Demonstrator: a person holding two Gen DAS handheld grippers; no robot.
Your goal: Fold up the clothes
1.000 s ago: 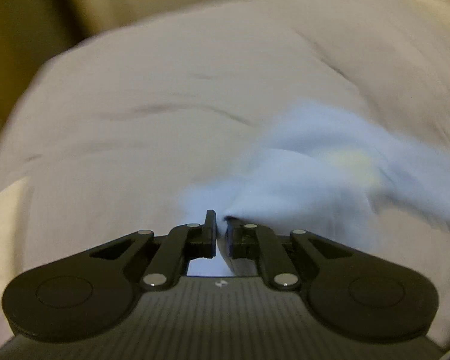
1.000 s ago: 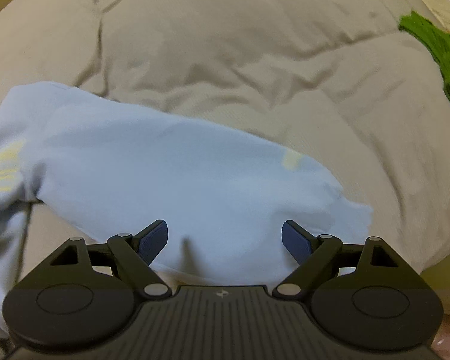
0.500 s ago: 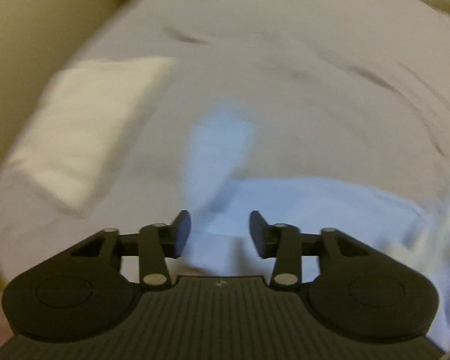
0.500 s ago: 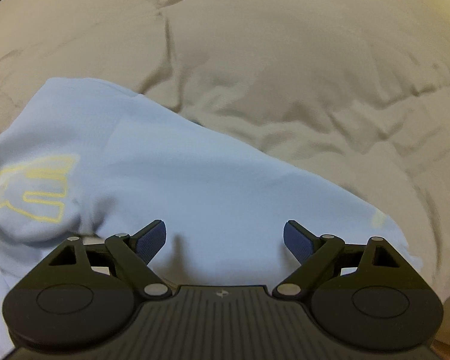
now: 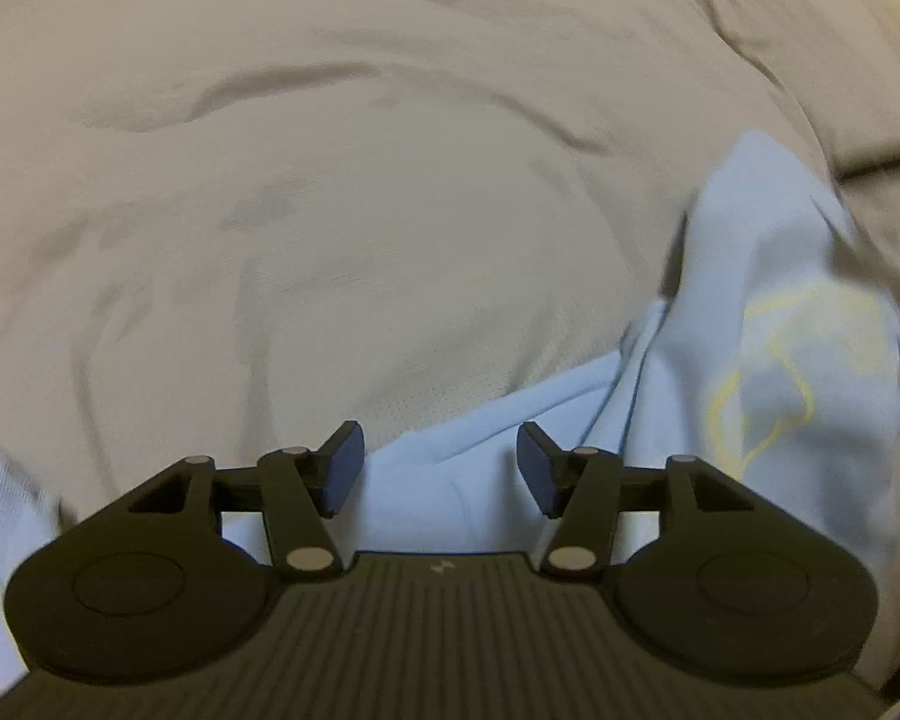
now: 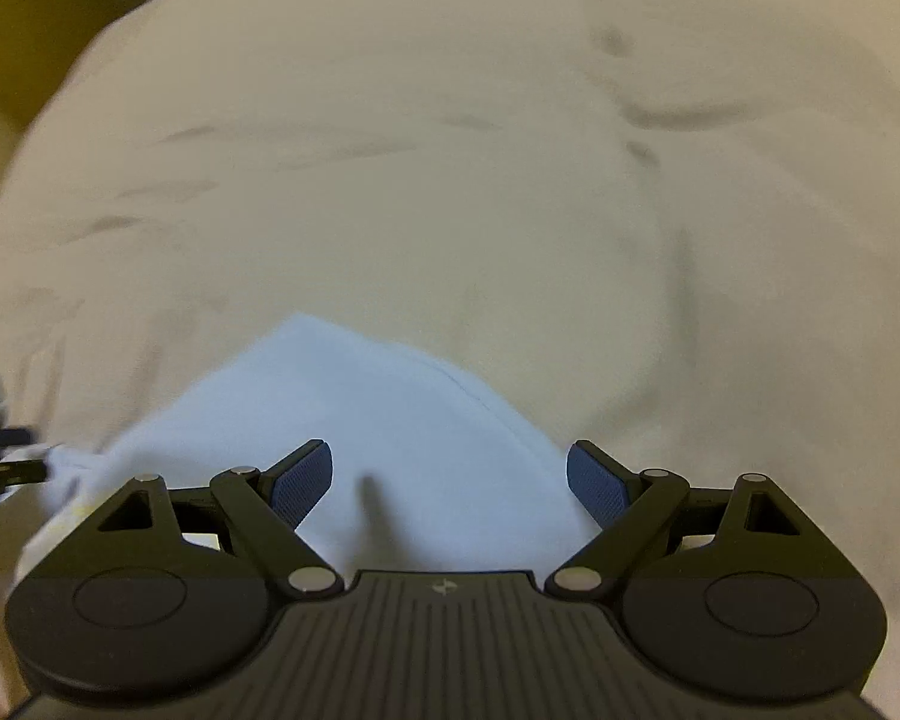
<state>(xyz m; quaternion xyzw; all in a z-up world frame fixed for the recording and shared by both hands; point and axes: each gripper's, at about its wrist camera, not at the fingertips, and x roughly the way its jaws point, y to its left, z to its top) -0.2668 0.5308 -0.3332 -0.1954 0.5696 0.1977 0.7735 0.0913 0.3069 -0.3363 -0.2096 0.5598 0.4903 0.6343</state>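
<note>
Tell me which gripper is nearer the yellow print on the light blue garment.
Left. The left gripper is open over the light blue garment, with the yellow print just to its right. The right gripper is open over plain blue cloth; hardly any yellow shows there.

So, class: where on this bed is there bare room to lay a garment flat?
The beige duvet lies bare ahead of both open tools, left and right. It is crowded near them, where the light blue shirt lies bunched.
</note>
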